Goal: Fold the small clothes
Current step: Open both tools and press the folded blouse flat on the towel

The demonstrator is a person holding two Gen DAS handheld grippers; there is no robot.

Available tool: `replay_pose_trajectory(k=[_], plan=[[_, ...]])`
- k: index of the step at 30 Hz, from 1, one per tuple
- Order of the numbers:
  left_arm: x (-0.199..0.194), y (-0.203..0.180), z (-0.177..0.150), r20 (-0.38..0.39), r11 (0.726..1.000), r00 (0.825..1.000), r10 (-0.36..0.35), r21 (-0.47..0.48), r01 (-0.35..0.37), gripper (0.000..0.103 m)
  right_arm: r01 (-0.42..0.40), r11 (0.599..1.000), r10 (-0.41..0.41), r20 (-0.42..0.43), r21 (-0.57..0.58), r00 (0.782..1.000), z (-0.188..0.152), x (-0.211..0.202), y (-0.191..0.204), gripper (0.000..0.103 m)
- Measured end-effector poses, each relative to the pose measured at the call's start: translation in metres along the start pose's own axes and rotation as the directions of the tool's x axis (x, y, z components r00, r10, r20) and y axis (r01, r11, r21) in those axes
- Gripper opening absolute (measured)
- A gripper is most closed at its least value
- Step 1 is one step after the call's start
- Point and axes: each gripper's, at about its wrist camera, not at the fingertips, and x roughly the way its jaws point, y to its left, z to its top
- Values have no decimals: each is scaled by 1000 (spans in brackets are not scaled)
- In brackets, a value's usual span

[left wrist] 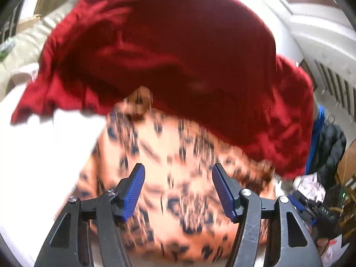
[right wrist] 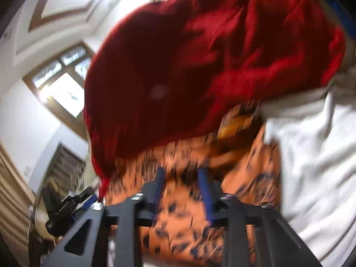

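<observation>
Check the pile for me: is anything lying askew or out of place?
Yes. A red garment lies bunched and crumpled over the far part of the orange patterned garment, covering it. Both pictures are motion-blurred, so finer detail is unclear.

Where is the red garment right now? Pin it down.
In both wrist views the red garment fills the upper frame, lying over the far part of the orange patterned cloth on white bedding.
</observation>
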Motion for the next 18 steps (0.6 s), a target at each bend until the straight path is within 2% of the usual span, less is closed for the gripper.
replay_pose_trajectory(k=[3,5,6,9,12,14,16,18], plan=[[10,17,-21,-57,993,993,107,-35,-109,63,69,997,-70,-89,-18,994,-34,10,-4,30],[22,34,-27,-101,984,982,162,-53,-168,63,149,988,-153,-146,-41,977,-48,26,-14,30],[30,37,-30,-130,983,977,171,-39,-178,63,184,981,-194,-203,-68,960,-57,41,-21,30],[26,29,-35,-132,980,971,201,27,-199,63,181,980,-195,-220,-83,956,-56,40,-22,29],[11,26,-26,-86,989,986,145,-23,-147,63,147,986,-157,-135,-82,978,-34,23,-11,29],[4,17,-18,-50,994,993,109,0,-109,63,129,989,-135,-101,-72,986,-15,21,-7,29],[5,4,-15,-48,995,995,82,58,-79,63,133,990,-138,-101,-54,985,5,32,-6,30],[14,5,-10,-85,997,994,67,45,-63,64,172,984,-178,-163,-50,971,24,65,-12,31]])
